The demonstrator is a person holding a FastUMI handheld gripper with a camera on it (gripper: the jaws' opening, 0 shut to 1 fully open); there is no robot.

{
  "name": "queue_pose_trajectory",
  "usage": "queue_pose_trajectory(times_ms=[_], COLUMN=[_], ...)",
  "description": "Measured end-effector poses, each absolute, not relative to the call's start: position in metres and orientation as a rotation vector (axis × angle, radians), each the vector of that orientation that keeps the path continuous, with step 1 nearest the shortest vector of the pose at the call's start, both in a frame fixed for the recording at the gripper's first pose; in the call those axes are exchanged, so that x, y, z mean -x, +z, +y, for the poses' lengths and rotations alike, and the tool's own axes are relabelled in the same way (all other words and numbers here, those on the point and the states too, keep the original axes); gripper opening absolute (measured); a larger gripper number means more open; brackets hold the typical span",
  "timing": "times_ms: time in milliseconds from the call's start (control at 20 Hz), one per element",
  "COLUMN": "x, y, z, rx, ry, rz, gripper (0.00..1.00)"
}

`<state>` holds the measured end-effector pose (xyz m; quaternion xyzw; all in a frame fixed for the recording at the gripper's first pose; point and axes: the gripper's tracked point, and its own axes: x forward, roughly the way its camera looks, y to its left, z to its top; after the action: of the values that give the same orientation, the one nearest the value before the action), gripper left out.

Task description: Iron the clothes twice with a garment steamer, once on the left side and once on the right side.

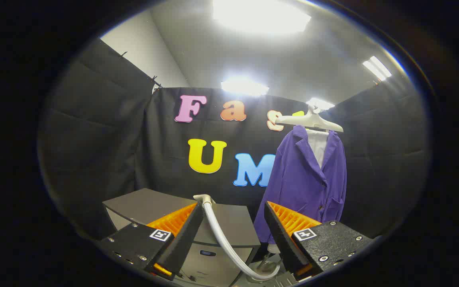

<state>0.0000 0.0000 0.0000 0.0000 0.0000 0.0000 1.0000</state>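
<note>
The tongs (233, 223) stand open, with a wide gap between the two fingers and nothing pressed between them. A pale hose (223, 239) runs through that gap: it starts at a bent fitting near the tip of the left finger, slopes down between the fingers and curls into a loop low down near the base of the right finger. It passes close to the left finger, but whether it touches it cannot be told.

Just ahead of the fingers, partly hidden behind the left one, sits a grey box-shaped unit (229, 223) with a flat dark top; the hose rises from its upper surface. Its front face shows a small dark slot. What it stands on cannot be made out.

Beyond the right finger hangs a purple jacket (301, 179) made of ribbed cloth, with a lapel collar and a patch pocket low on one side. It hangs on a white hanger (311, 119) whose arms stick out past the shoulders, and a white lining or shirt shows at the open neck. The hem of the jacket drops behind the tip of the right finger. Under the hem a slim stand pole (267, 261) is partly visible.

Bright ceiling lights (261, 16) glare overhead.
</note>
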Motion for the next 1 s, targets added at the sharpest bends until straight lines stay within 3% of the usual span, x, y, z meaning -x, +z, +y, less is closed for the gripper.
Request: queue_pose_trajectory(times_ms=[250,1000], x=[0.002,0.041], y=[-0.014,0.007], z=[-0.011,-0.06], rx=[0.003,-0.023], ry=[0.007,0.217], rz=[0.037,0.04], gripper=[0.95,0.95])
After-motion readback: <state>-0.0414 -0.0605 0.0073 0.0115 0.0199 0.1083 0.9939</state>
